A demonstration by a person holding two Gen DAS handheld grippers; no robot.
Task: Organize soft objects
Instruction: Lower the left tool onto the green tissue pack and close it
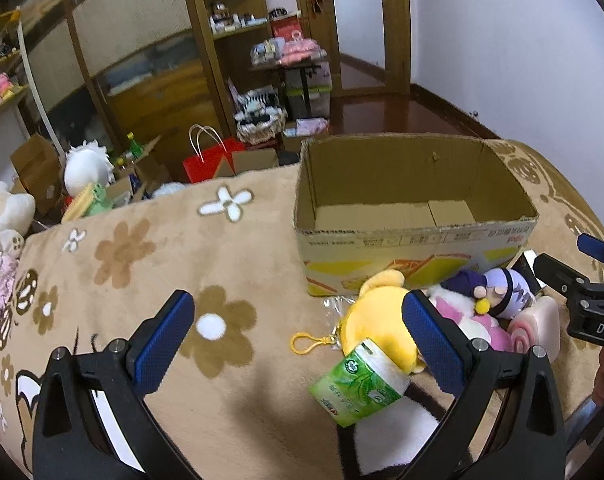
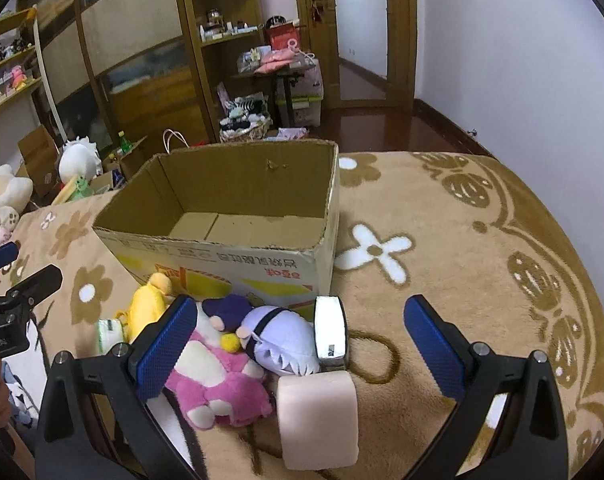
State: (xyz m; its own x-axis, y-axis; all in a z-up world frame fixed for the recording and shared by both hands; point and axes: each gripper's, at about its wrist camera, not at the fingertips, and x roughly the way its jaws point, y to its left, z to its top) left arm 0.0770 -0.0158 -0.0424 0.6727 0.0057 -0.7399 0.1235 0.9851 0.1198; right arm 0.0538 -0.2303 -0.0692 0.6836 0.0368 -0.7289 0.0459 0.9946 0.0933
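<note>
- My left gripper [image 1: 298,344] stands wide apart, holding nothing; my right gripper [image 2: 302,346] likewise.
- The soft objects lie bunched on the beige flowered blanket [image 2: 441,216], against the near wall of the empty open cardboard box [image 2: 230,248].
- Pink swiss-roll-shaped foam cushion [image 2: 319,420]: judged light, squashy; grip across its middle.
- Pink plush toy [image 2: 218,384], lilac-haired plush doll [image 2: 280,340], yellow plush keychain toy [image 1: 377,320]: limp; grip the bodies.
- Green tissue pack [image 1: 357,384] and small silver-sided box [image 2: 330,330] crowd the pile.
</note>
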